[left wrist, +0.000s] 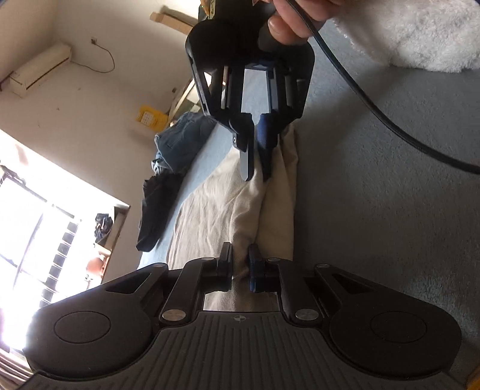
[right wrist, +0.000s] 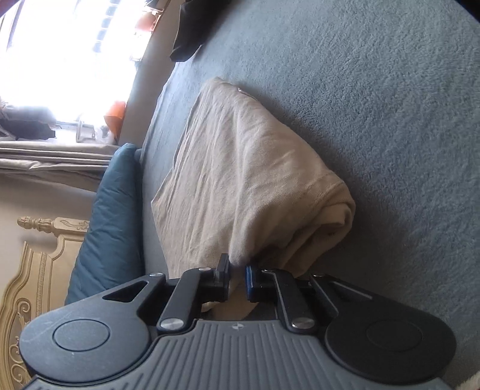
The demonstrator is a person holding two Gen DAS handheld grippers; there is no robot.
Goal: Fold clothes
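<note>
The left gripper (left wrist: 240,264) sits at six o'clock of its own view, fingers nearly pressed together and pinching a ridge of a beige garment (left wrist: 228,207). At twelve o'clock in that view the right gripper (left wrist: 256,162) points down toward it, its fingers close together and clamped on the far end of the same raised fold. A person's hand (left wrist: 292,21) wraps the right gripper's handle at the top edge, with a black cable (left wrist: 360,99) trailing off toward three o'clock.

In the right wrist view, the right gripper (right wrist: 237,276) pinches a bunched corner of the beige garment (right wrist: 246,168), which looks like a T-shirt; the cloth is creased, doubled over itself, with a rolled edge at four o'clock. It lies on a grey fleecy bedspread (right wrist: 375,105).

Around it: a heap of blue denim (left wrist: 183,141) and a dark garment (left wrist: 156,210) lie at nine to ten o'clock of the left view, a white fluffy blanket (left wrist: 420,33) at one o'clock. A teal pillow (right wrist: 111,219) and a carved cream headboard (right wrist: 39,270) stand at eight o'clock of the right view, beside a bright window (right wrist: 75,51).
</note>
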